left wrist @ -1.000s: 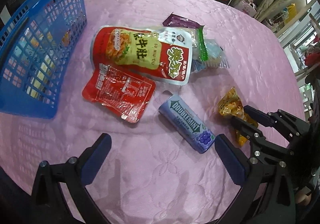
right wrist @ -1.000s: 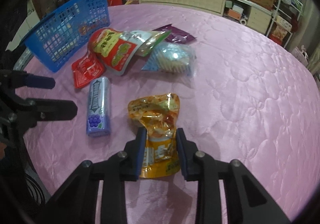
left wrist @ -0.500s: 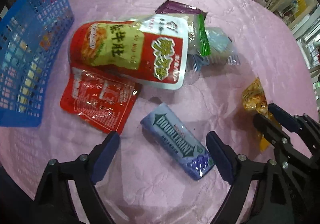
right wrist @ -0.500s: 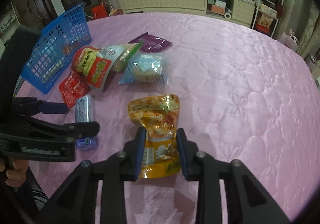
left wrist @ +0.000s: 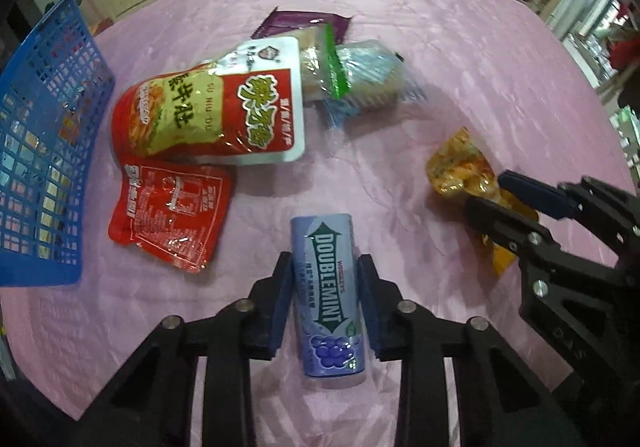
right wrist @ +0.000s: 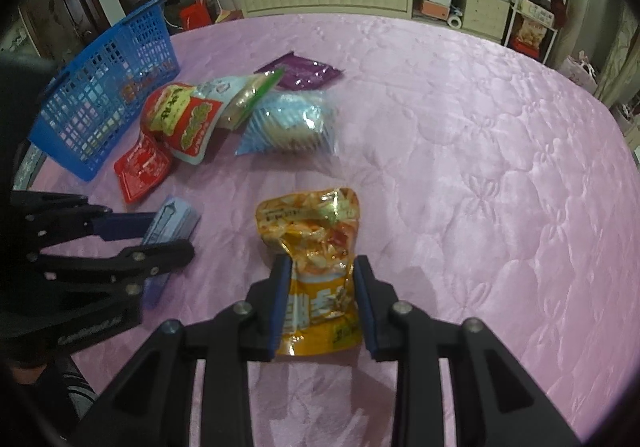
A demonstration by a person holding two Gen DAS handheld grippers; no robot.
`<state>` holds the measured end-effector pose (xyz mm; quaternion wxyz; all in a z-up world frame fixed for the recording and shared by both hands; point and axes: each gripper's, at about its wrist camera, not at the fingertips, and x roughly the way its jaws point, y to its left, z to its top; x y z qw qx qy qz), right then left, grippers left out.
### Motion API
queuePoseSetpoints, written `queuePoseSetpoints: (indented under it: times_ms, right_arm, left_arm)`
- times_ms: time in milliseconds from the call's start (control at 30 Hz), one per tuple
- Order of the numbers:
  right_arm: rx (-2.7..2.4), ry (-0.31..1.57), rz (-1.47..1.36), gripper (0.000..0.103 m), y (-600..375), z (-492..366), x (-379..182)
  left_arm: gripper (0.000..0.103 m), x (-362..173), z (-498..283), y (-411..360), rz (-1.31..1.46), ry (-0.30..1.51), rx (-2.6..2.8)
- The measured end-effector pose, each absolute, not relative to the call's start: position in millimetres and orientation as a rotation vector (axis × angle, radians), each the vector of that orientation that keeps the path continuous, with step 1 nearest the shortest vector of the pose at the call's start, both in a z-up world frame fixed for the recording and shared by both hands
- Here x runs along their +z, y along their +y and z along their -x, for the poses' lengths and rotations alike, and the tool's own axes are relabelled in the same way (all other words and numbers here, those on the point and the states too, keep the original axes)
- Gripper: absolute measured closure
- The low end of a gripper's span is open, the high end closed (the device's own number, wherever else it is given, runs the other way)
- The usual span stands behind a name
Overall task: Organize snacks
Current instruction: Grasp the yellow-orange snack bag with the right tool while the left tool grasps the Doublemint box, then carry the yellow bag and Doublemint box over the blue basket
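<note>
Left tongs (left wrist: 325, 289) are pinched on the Doublemint gum pack (left wrist: 328, 295), one blue pad against each long side; the pack lies flat on the pink quilted tabletop (left wrist: 460, 59) with its grape-printed end nearest the camera. Right tongs (right wrist: 320, 299) are clamped on the lower half of the orange snack pouch (right wrist: 316, 247) — the pouch is crumpled between the pads and its upper part fans out beyond them. Whether either item is lifted clear of the cloth cannot be told.

Remaining snacks sit in a loose cluster farther along the tabletop. The large red-and-white pouch (left wrist: 212, 115) overlaps the top edge of the small red sachet (left wrist: 172, 211). A clear bag with a green strip (left wrist: 324, 67) lies partly over the pale blue wrapped pack (left wrist: 372, 83), and the purple packet (left wrist: 308, 21) lies behind them both. The blue plastic basket (left wrist: 40, 151) stands at the left edge, just beside the red sachet — coloured wrappers show through its mesh wall, though their identity is not legible.
</note>
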<state>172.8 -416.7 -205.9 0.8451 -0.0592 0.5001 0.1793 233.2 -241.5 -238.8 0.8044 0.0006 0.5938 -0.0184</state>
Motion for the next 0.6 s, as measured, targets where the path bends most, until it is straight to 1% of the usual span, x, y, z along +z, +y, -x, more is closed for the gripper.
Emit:
queuePoseSetpoints:
  times_ms: [167, 300, 400, 600]
  right_arm:
    - [0.375, 1.081, 0.021, 0.067, -416, -164, -204]
    - [0.338, 1.081, 0.081, 0.067, -399, -151, -204]
    - [0.333, 1.082, 0.068, 0.067, -393, -143, -199]
    - [0.318, 1.052, 0.087, 0.067, -375, -131, -171]
  left_arm:
    - [0.075, -237, -216, -228, -0.01, 1.248, -0.06]
    - [0.075, -234, -203, -211, 0.004, 1.229, -0.076]
    - [0.075, -225, -196, -198, -0.004, 1.193, -0.088]
    - [0.075, -200, -181, -175, 0.023, 1.134, -0.129]
